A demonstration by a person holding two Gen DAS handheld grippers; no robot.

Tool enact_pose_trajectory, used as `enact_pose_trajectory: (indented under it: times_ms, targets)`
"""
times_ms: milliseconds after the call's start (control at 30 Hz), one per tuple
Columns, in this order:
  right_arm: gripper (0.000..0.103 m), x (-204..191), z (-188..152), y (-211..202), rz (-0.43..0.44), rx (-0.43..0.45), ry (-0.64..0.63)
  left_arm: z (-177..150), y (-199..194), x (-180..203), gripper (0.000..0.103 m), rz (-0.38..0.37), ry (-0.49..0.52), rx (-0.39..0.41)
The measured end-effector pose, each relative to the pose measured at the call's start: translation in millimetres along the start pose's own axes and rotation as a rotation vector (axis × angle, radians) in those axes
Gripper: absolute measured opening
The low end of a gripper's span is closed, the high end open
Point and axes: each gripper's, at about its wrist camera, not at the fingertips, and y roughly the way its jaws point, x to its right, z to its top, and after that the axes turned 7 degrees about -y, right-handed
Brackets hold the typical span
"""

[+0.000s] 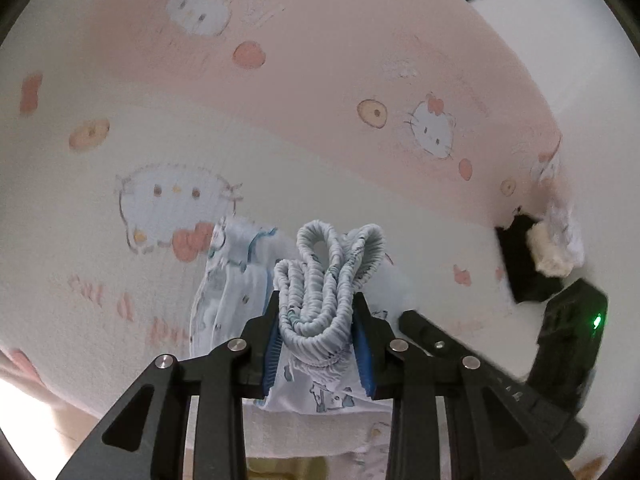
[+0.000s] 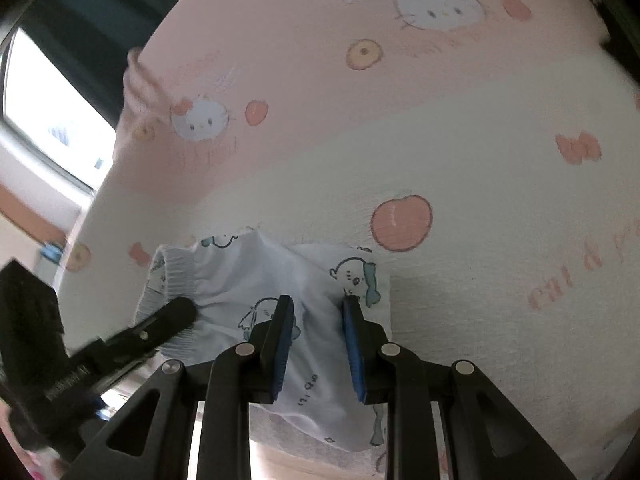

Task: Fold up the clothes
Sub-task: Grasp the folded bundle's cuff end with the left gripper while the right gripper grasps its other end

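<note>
— Waistband first: is the left gripper (image 1: 318,320) really on it?

— Yes. Its two blue pads are clamped on the bunched elastic waistband (image 1: 332,276) of the small pale-blue garment (image 2: 256,280), and the gathered loops rise just ahead of the fingertips. The rest of the cloth hangs below and to the left of that claw, over the pink-and-cream cartoon-cat blanket (image 1: 320,80).

— And the right gripper (image 2: 318,332)?

— Its fingers stand apart, with the printed cloth lying between and beyond them; whether the pads touch the fabric I cannot tell, but nothing is pinched. The left gripper's finger comes in from its left, at the ribbed edge.

— So how should the fold go?

— I'd judge it best to close the right claw on a single flat layer near the edge in front of it, then draw both hands apart until the bunching smooths out — only then lay it over. Letting the elastic stay crumpled would give a lumpy fold.

— What is the garment like?

— Thin, soft, light blue-white, printed with small cartoon figures with teal accents; ribbed gathers at the band. It looks limp and likely to slip.
</note>
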Motion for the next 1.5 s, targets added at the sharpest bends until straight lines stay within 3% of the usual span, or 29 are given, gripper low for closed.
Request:
enact_pose_trajectory:
  times_ms: [67, 233, 367, 567, 733, 833, 933, 1200, 1367, 1500]
  targets:
    - [0.024, -14.4, -1.0, 7.5, -0.064, -0.006, -0.076, 1.1, 2.2, -4.5, 0.028, -0.009, -0.007, 0.001]
    - [0.024, -30.3, -6.9, 25.5, -0.131, -0.063, -0.172, -1.6, 8.0, -19.9, 0.028, 0.081, 0.01, -0.004]
    - [0.02, -23.7, -10.0, 44.0, -0.225, -0.151, -0.171, -8.2, 27.3, -52.2, 0.029, 0.076, -0.094, -0.063]
    - [0.022, -20.0, -8.9, 46.3, -0.248, -0.171, -0.183, -12.6, 34.2, -71.6, 0.032, 0.013, -0.172, -0.08]
    - [0.024, -5.8, 1.4, 27.3, -0.138, -0.132, -0.125, -4.3, 22.1, -63.6, 0.032, -0.054, -0.206, -0.103]
    - [0.028, 11.2, 8.6, 6.3, -0.086, -0.071, -0.092, 2.0, 14.9, -51.0, 0.032, -0.036, -0.158, -0.119]
    - [0.036, 27.5, 15.7, -2.9, -0.108, -0.044, -0.082, 6.3, 9.9, -39.2, 0.033, -0.008, -0.127, -0.128]
    - [0.04, 47.2, 17.4, 5.0, -0.044, -0.101, -0.074, 18.5, 4.6, -41.9, 0.048, 0.002, -0.122, -0.126]
    - [0.04, 38.0, 18.4, 22.6, -0.006, -0.112, -0.091, 21.8, 0.0, -42.9, 0.048, 0.05, -0.091, -0.117]
    - [0.04, 34.1, 16.1, 36.0, -0.039, -0.129, -0.128, 23.7, 5.1, -32.3, 0.048, 0.067, -0.053, -0.133]
